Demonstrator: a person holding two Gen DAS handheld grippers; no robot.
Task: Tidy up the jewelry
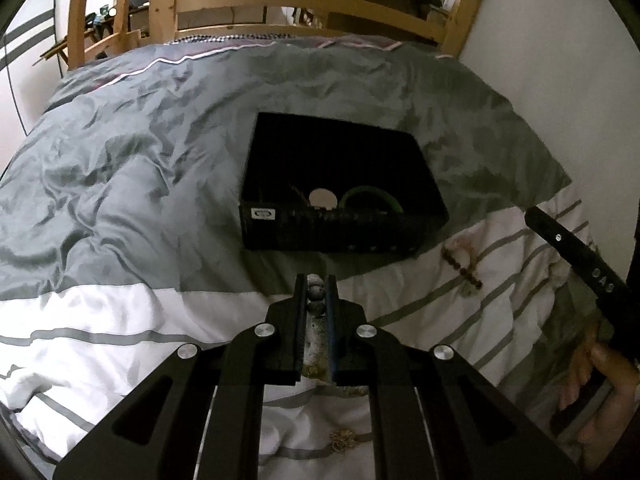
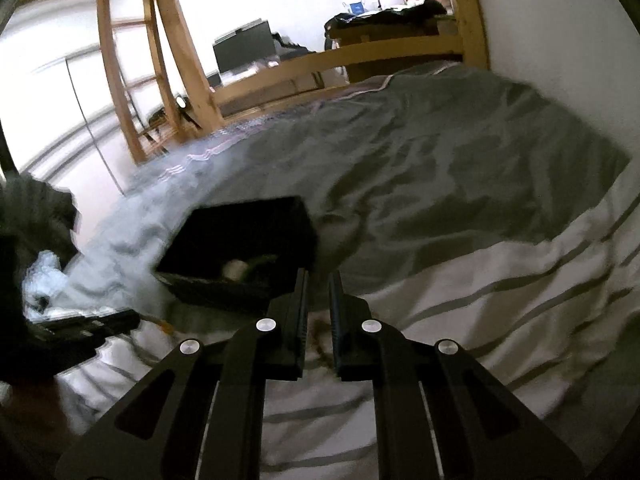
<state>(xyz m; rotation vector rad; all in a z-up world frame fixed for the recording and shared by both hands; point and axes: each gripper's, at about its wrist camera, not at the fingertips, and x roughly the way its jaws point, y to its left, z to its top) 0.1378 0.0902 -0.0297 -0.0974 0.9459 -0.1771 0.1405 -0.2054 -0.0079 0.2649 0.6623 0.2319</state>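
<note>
The left gripper point(image 1: 316, 286) is clenched on a strand of round grey stone beads point(image 1: 315, 294), held above the grey-and-white striped duvet point(image 1: 120, 200) just in front of the open black rectangular box point(image 1: 344, 232), which sits on the bed with a green bangle point(image 1: 372, 196) and a pale round disc point(image 1: 322, 199) inside. The right gripper point(image 2: 318, 280) hovers near the box's right corner, its jaws close together with a narrow gap; whether it grips anything I cannot tell. A dark beaded bracelet point(image 1: 462, 270) and a small gold ornament point(image 1: 343, 439) lie on the white part of the duvet.
</note>
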